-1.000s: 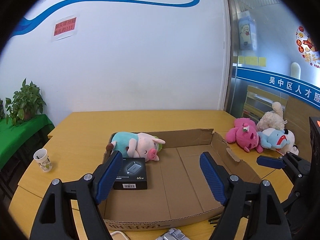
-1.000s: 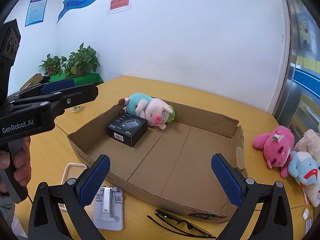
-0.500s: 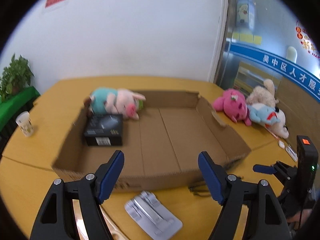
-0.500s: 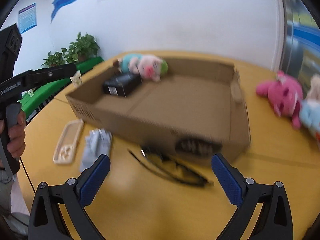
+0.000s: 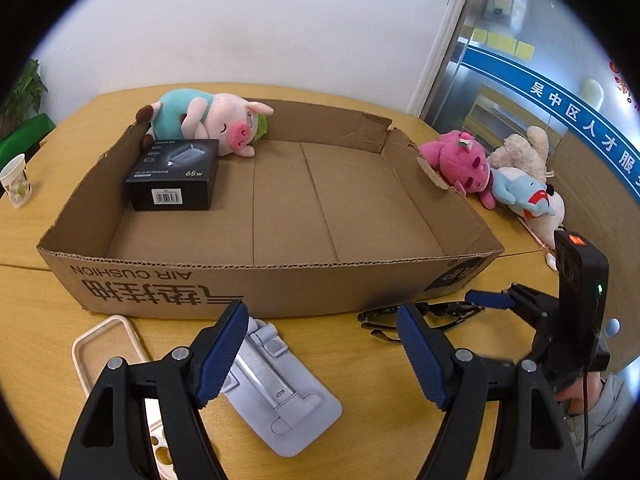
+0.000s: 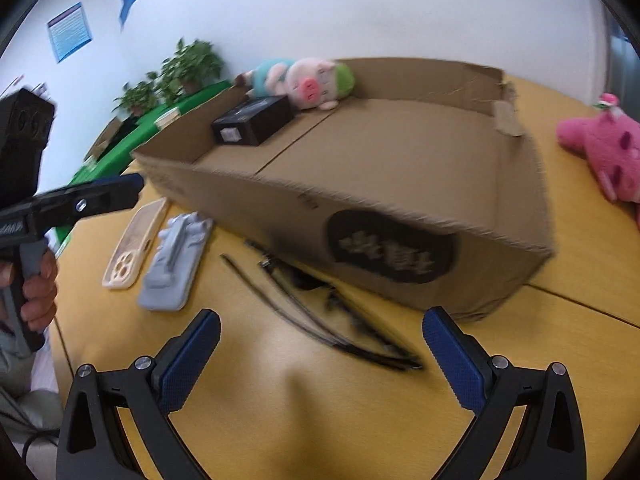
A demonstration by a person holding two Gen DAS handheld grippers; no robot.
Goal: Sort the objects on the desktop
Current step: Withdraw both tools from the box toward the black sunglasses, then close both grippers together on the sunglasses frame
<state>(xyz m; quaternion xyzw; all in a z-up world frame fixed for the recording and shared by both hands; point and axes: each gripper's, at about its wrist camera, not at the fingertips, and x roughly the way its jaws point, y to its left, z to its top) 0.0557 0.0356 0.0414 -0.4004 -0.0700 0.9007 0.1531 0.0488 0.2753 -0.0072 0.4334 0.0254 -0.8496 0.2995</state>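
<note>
Both grippers, left and right, gape wide and empty near the box; glasses lie beside it.

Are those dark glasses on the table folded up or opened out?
Opened out: the glasses lie by the cardboard box with thin arms spread.

Paper cup — potted plants beyond.
</note>
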